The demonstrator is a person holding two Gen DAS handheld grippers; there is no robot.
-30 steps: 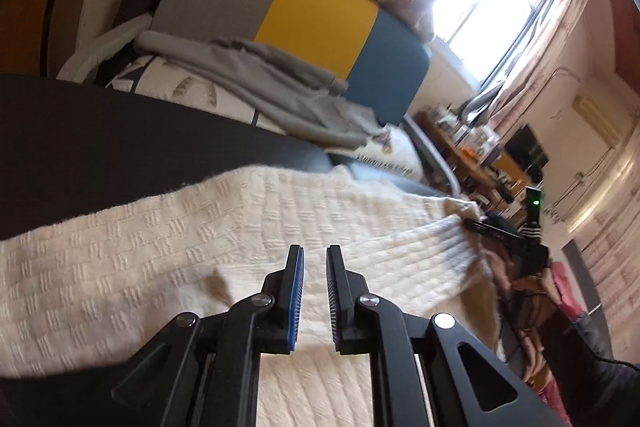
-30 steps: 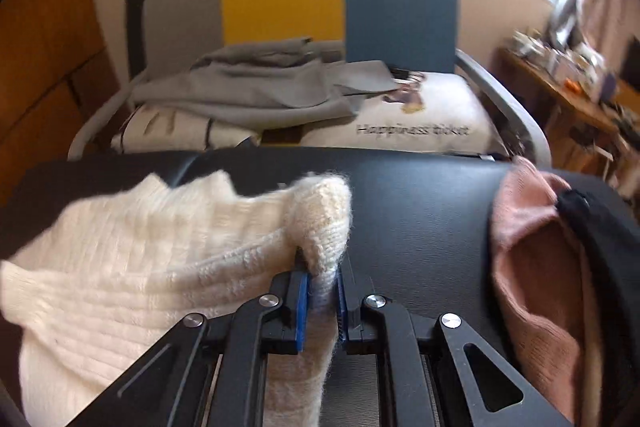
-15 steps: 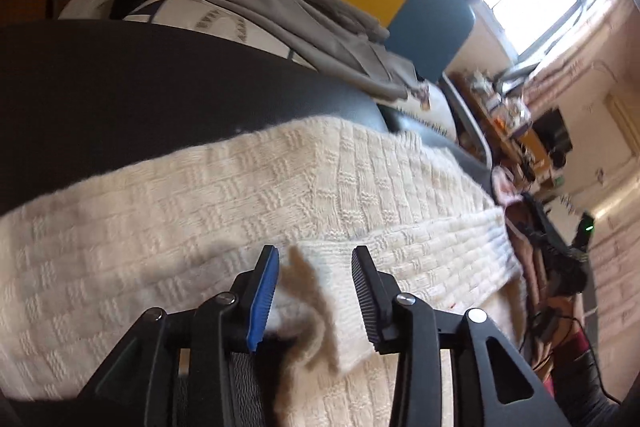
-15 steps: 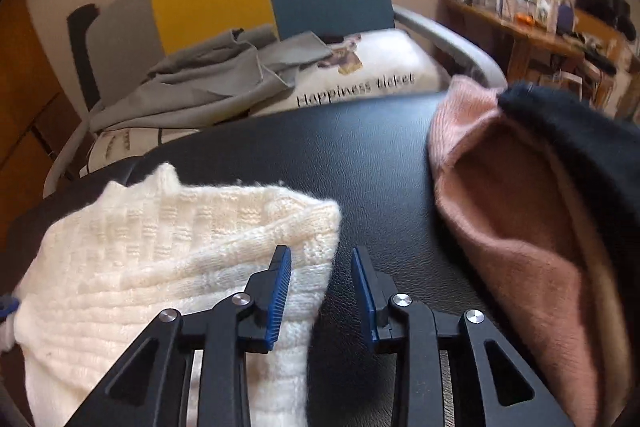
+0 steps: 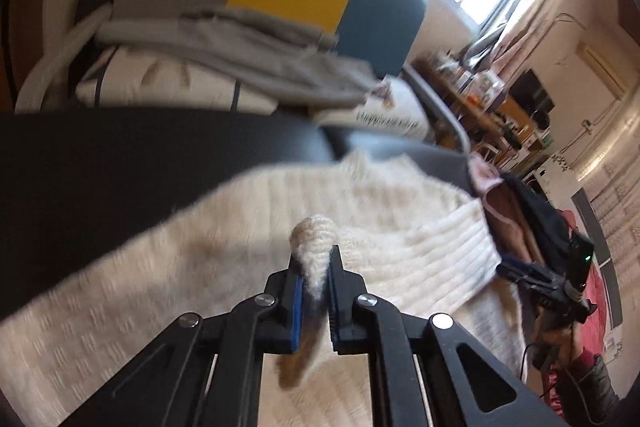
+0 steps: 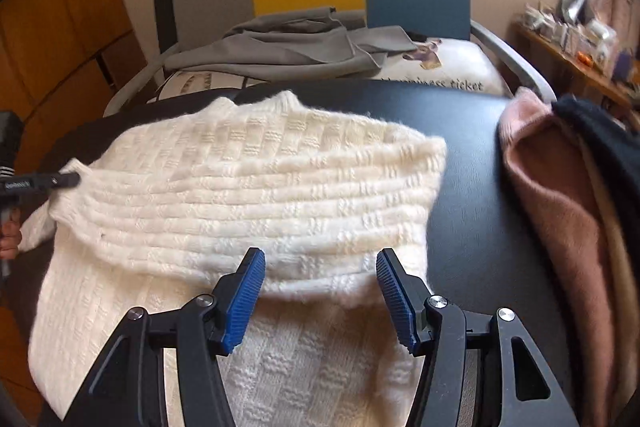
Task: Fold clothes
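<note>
Black tabletop (image 6: 472, 163) spreads ahead of us with the cream sweater (image 6: 256, 187) lying partly folded, one flap doubled across it, more folds left we judge, as our left gripper (image 5: 314, 269) pinches a tuft of knit while our right gripper (image 6: 320, 279) gapes wide, holding nothing, just above its near edge.

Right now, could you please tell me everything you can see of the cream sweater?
The sweater is a cream, fuzzy knit with a basket-weave pattern and ribbed bands. It lies on the black table, partly folded over itself, beside a pink garment. The left gripper pinches a fold of it; the right gripper hovers open above it.
</note>
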